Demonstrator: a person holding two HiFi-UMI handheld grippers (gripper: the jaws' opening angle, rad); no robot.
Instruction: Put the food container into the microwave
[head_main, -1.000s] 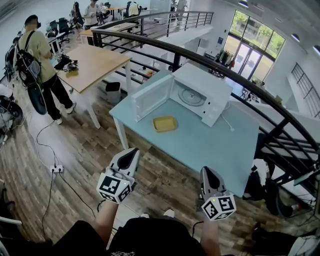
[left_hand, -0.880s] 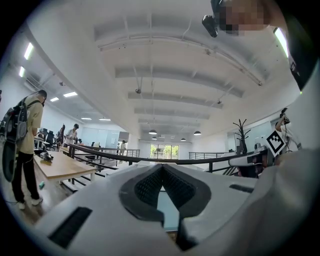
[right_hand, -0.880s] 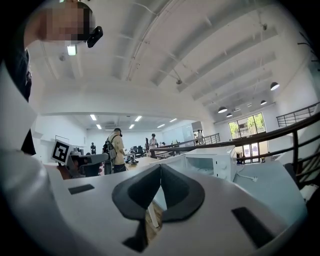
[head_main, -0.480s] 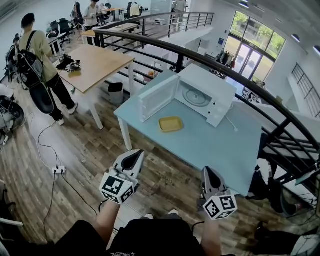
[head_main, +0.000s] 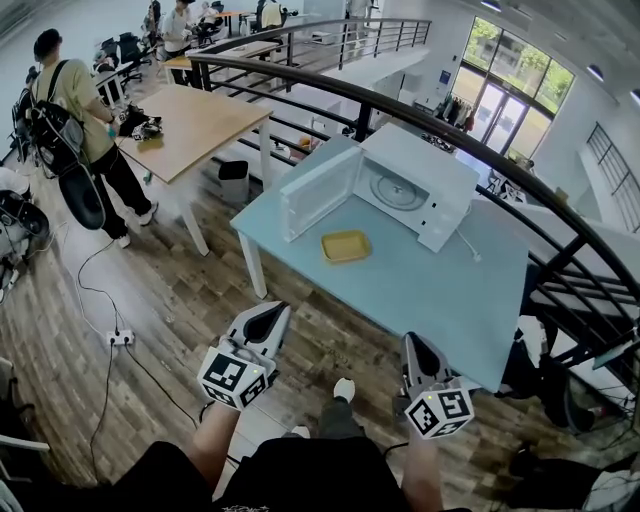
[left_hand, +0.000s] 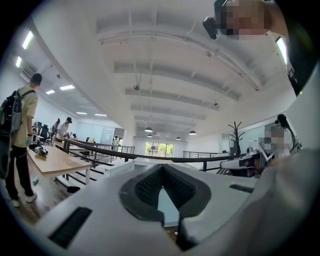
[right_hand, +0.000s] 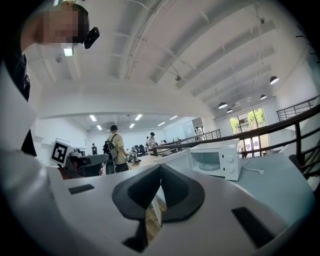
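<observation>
- Bystander with backpack (head_main: 72, 115) far left, well apart from table.
- Power strip (head_main: 119, 338) and cable on floor to left: trip risk if approach drifts that way.
- Left gripper (head_main: 272, 312) low by hip, jaws pressed together, nothing in them.
- Microwave door (head_main: 318, 193) hangs open over table's left end; careless reach could knock it.
- Food container (head_main: 346, 246), yellow and shallow, sits on blue table (head_main: 420, 300) just in front of open microwave (head_main: 415, 185). Low rim looks awkward to pinch and may skid.
- Right gripper (head_main: 413, 345) likewise closed and empty, well short of table.

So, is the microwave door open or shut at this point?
Open. The microwave has its door swung out sideways, and the turntable inside shows. The food container lies on the table in front, not inside.
</observation>
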